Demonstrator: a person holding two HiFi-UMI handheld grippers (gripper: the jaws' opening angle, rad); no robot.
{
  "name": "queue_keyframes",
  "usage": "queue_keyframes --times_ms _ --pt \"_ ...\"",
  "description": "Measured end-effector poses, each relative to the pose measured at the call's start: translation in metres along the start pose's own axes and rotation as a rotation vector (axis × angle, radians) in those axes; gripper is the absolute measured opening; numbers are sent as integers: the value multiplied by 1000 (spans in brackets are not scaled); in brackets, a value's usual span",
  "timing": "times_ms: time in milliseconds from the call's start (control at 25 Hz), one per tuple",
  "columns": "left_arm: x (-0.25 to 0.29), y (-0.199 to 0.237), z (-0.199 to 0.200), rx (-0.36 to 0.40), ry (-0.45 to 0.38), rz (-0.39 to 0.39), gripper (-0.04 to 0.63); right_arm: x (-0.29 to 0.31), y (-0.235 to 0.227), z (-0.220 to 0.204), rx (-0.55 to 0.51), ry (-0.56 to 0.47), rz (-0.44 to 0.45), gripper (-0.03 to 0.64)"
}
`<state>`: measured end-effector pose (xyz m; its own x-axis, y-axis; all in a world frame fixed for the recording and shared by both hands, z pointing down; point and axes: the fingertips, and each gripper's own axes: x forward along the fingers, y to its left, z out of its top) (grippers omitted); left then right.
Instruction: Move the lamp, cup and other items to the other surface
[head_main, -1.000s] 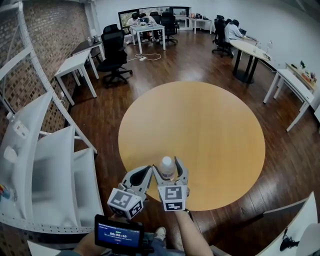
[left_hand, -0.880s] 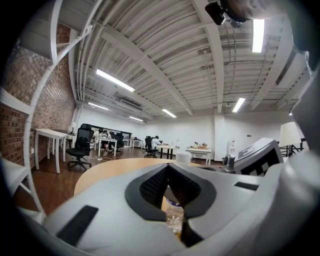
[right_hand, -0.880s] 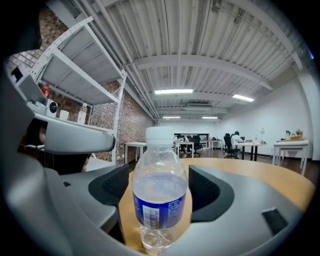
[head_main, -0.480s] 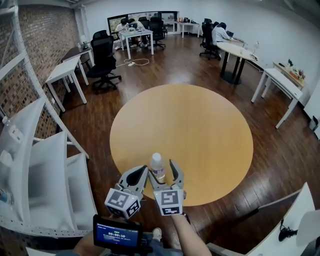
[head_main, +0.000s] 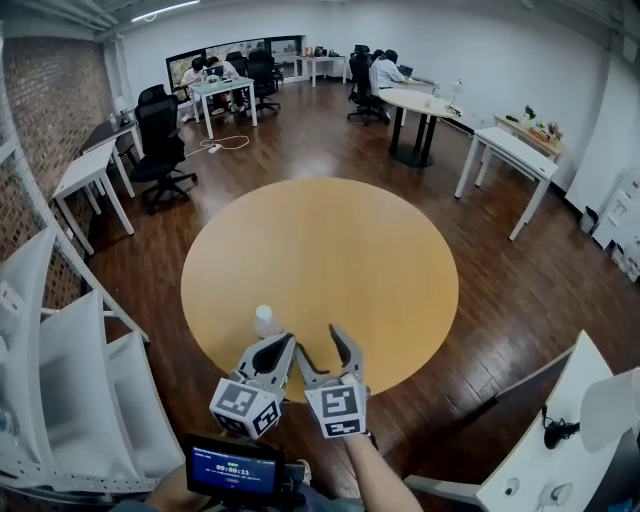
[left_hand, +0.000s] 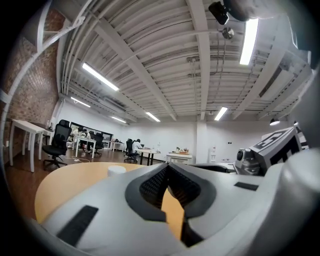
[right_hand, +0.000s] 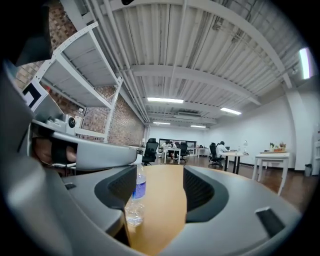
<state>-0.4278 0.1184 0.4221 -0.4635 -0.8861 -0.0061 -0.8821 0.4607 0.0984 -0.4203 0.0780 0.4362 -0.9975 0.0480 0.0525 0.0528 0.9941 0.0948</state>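
Right gripper view: my right gripper (right_hand: 159, 186) just narrowed, still apart, empty. Left gripper (left_hand: 168, 172) closed. Bottle (right_hand: 135, 200) looks light, slick, crushable; I'd grab mid-body.

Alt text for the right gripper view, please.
A clear water bottle stands upright on the round wooden table, just ahead of the right gripper, left of centre. Its jaws are open, have just been closing, and hold nothing.
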Motion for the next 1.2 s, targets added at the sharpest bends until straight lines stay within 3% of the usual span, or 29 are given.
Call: queue_keyframes --times_ms 240,640,920,1200 --pt "27 -60 -3 -10 6 -114 6 -51 -48 0 24 7 -121 191" --pt "66 -167 -5 -32 9 -298 6 -146 -117 8 13 4 -290 135" --pt "81 -244 -1 -13 40 -441 6 -212 -157 14 29 -9 -424 41" --pt "84 -306 -5 0 38 -580 5 -272 -185 17 42 -21 -549 29"
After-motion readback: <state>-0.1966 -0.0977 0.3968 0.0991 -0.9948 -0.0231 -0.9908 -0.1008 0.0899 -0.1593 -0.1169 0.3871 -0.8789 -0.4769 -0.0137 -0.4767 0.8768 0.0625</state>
